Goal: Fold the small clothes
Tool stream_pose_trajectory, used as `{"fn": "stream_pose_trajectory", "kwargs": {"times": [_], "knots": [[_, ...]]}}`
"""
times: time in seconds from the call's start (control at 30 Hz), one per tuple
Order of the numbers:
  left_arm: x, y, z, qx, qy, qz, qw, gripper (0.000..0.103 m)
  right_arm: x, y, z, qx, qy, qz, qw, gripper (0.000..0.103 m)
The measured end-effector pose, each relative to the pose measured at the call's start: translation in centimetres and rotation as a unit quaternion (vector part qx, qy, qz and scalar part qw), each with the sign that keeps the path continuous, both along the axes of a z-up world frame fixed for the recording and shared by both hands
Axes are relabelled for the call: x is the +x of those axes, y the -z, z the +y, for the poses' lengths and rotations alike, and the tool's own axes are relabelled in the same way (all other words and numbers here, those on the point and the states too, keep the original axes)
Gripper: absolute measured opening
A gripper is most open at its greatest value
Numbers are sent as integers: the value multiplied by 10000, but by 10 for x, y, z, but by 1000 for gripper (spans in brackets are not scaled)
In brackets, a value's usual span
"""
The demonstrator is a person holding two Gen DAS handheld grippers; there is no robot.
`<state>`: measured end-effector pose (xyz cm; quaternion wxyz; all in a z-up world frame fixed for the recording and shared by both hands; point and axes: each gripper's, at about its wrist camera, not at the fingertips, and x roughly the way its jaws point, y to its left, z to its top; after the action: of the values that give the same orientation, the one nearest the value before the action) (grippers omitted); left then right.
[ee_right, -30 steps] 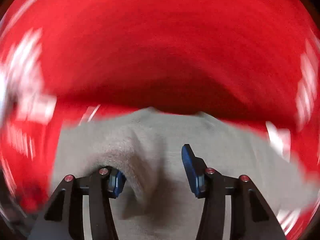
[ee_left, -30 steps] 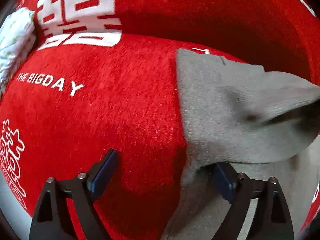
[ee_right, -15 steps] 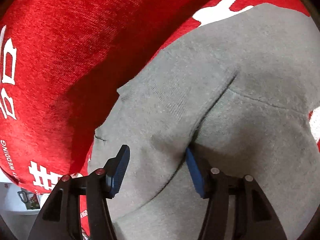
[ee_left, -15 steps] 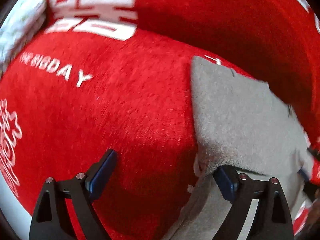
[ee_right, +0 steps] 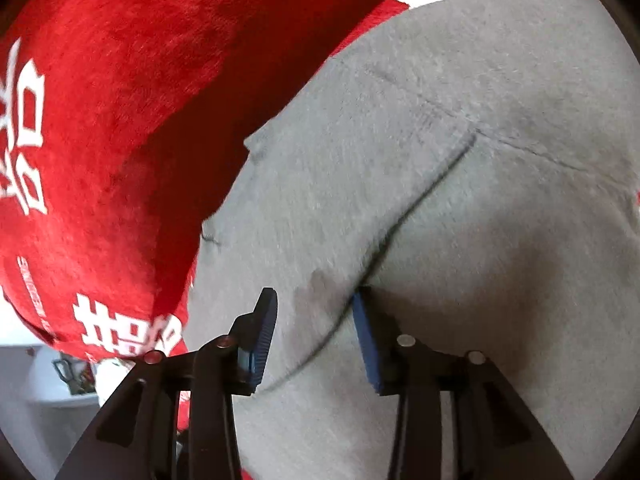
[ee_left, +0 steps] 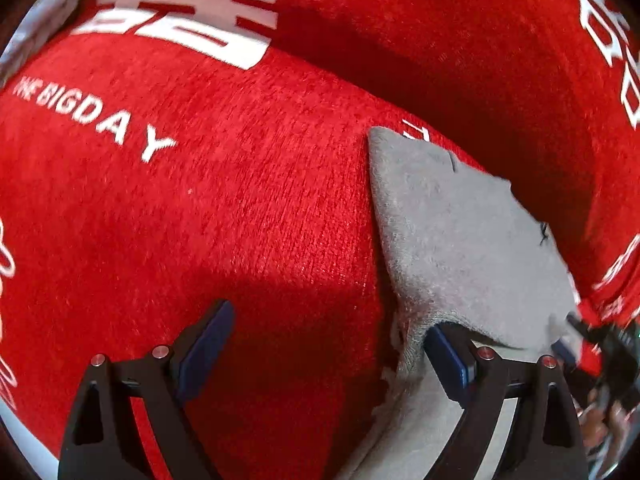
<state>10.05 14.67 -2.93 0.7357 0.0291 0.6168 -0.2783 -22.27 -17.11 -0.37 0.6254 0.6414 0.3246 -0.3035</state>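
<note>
1. Left wrist view, left part: red plush cover point(ee_left: 224, 208) with white lettering, spread as the work surface; pale cloth point(ee_left: 44, 28) at the far left edge, kind not readable.
2. Left wrist view, foreground: left gripper point(ee_left: 324, 356), jaws standing wide, nothing clamped. Left pad over bare red plush; right pad tucked under a raised flap of the garment, pressing on nothing that shows.
3. Left wrist view, right part: grey garment point(ee_left: 460, 240), small, lying on the red cover, one corner toward the white lettering, near edge lifted over the right pad.
4. Right wrist view, left part: same red cover point(ee_right: 120, 100), white characters at its edge; room clutter beyond, too small to name.
5. Right wrist view, centre to right: right gripper point(ee_right: 316, 336), jaws narrow and closing, a ridge of folded grey fabric between the pads. Contact on both pads not certain.
6. Handling, judged: soft, light, limp fleece-like knit; not fragile, not slippery; likely to sag and drag on the plush.
7. Hold points, judged: pinch at a folded edge or corner through both layers, one gripper per end, lifting clear before laying over.
</note>
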Motion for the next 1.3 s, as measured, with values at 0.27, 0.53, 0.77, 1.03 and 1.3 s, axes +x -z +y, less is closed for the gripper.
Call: {"fn": "stream_pose_trajectory", "kwargs": {"times": [0.27,0.53,0.77,1.03,1.3], "knots": [[-4,-3,13,143,330,-144,9992,92,-18,-3,30,-17,-246,249,9994,6],[19,-31,47,511,182,-440,9976,92,-31,-18,14,-316,-257,358,9985,50],[3,-34,-18,418,680,-717,9942,92,-21,-26,-12,-484,-429,510,9966,9],[-18,-2,-40,978,948,-971,9859,93,-22,-19,-14,-1075,-1384,1403,9745,10],[-17,-12,-37,1251,1036,-1009,9815,93,-72,-29,-11,-736,-867,1503,9821,15]]}}
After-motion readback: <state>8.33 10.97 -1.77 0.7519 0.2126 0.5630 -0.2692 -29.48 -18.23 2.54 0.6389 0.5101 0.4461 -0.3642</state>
